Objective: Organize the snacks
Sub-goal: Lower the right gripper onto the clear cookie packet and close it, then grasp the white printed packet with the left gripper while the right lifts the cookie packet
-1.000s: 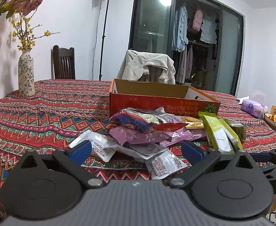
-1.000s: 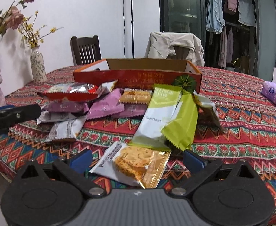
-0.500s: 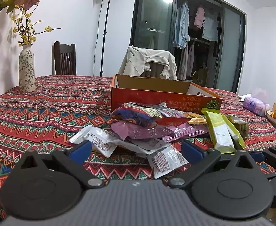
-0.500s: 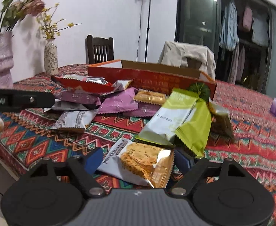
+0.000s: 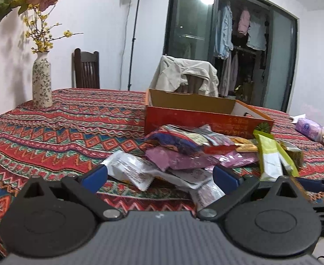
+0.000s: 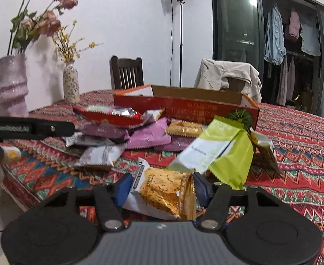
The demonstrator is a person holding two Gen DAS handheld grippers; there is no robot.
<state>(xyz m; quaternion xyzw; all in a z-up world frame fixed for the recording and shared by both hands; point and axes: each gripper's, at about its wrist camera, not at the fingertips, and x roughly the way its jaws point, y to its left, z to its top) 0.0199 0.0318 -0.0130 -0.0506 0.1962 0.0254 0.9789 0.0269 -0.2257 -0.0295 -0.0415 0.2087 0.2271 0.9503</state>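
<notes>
The right claw [image 6: 162, 187] is closing around a cracker packet [image 6: 162, 190] that lies on the bench [image 6: 294, 154] in front of the open cardboard box [image 6: 184, 106]. The packet sits between the blue fingers [image 6: 123, 187], and they look to be touching its edges; the foil on one side already buckles upward. I judge this to be the pick-up of the first snack bound for the box.

The left claw [image 5: 159, 174] is released, its jaws spread wide with nothing between them, hovering on the near side of the box over a white wrapper [image 5: 131, 170] at the edge of the snack pile [image 5: 195, 148].

Risks from here, as I read them: the packet is flat, soft and slippery, so the fingers may only crumple its edges and let it slide out on the lift. Squeezing harder could crush the crackers inside. The green packets [image 6: 223, 152] lie just beside it, between it and the box, with one corner overhanging near the right finger; that corner could be dragged along. The box wall stands higher than the pile, so a low carry could catch the packet on its rim.
</notes>
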